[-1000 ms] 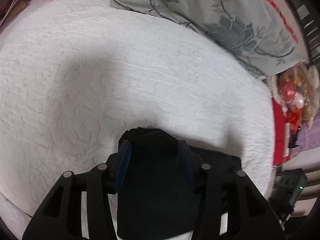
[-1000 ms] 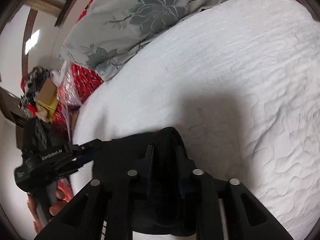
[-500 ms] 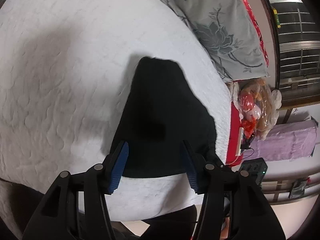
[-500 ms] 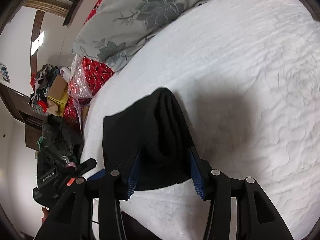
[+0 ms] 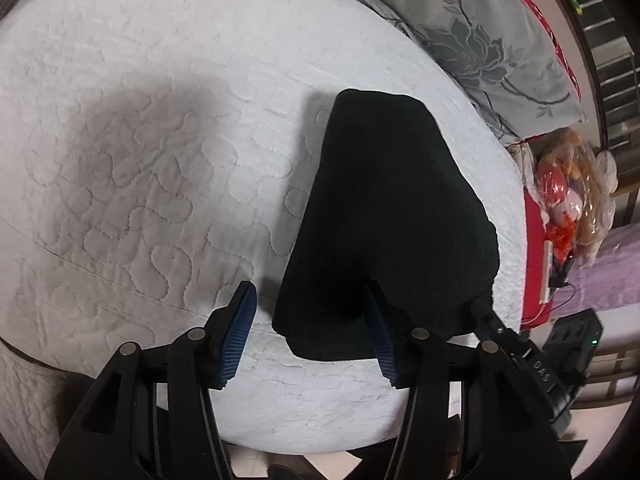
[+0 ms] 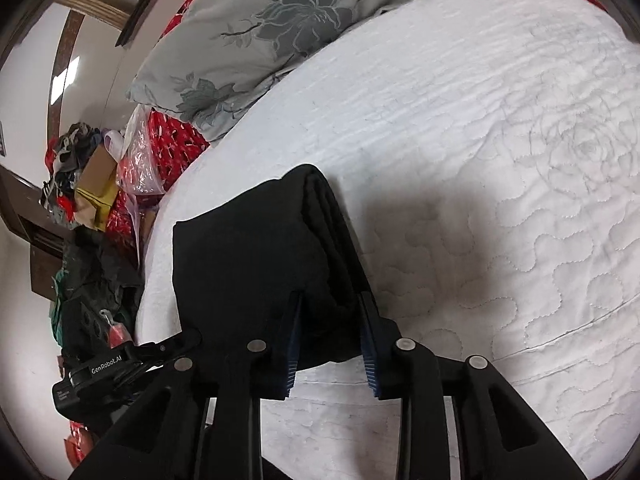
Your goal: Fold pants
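Black folded pants (image 5: 384,216) lay on the bed (image 5: 160,160), centre frame; left hand-held gripper (image 5: 312,320) gaped empty, right hand-held gripper (image 6: 330,330) was closing around their edge.

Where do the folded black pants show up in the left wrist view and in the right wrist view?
Left wrist view: the folded black pants lie right of centre on the white quilt, running down to the left gripper.
Right wrist view: the pants lie left of centre, at the right gripper, whose jaws are closing around their thick folded edge.
Shared landmark: the grey floral pillow.
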`<state>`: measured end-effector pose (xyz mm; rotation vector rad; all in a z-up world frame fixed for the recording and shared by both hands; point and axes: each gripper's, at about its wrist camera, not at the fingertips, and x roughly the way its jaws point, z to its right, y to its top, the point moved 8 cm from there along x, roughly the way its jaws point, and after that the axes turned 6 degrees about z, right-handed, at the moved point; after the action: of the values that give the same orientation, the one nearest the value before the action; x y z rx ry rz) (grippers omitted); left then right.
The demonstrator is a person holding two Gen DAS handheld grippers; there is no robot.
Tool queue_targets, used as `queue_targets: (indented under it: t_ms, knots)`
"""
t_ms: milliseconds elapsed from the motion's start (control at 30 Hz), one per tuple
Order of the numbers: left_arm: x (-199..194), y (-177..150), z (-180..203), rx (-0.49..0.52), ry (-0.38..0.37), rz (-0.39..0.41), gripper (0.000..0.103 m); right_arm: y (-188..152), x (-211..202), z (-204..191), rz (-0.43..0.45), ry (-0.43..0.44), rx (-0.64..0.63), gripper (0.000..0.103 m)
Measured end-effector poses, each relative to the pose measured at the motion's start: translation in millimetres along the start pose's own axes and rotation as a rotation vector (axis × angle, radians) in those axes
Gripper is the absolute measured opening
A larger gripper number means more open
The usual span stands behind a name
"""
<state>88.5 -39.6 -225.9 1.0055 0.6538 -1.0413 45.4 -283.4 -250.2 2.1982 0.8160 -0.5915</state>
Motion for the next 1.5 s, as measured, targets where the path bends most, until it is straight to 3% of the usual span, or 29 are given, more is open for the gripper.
queue_targets:
  t_ms: [267,767,933,1033,1100,1167,1300,1500]
  knots:
    - [-14,-4,12,0.091,0.051,0.059,0.053,3,-21,-11,0.026,-0.013,-0.032,0.033]
    - [-39,-9,15,0.141,0.132,0.124,0.053,-12,-56,-36,0.06,-0.107,-0.18,0.059]
    - [-49,-7,2,0.154,0.248,0.184,0.053,-19,-59,-42,0.061,-0.144,-0.232,0.065]
    - [-57,-7,-8,0.168,0.325,0.226,0.053,-19,-65,-42,0.081,-0.178,-0.258,0.075]
    - [-61,-7,-14,0.174,0.364,0.239,0.053,-19,-68,-41,0.095,-0.206,-0.271,0.087]
    - [-62,-6,-18,0.174,0.393,0.24,0.053,-17,-72,-38,0.114,-0.239,-0.288,0.091]
    - [-63,-4,-24,0.151,0.4,0.237,0.053,-16,-77,-38,0.139,-0.242,-0.306,0.091]
    - [-73,-2,-14,0.176,0.397,0.333,0.053,-17,-83,-45,0.179,-0.242,-0.365,0.091]
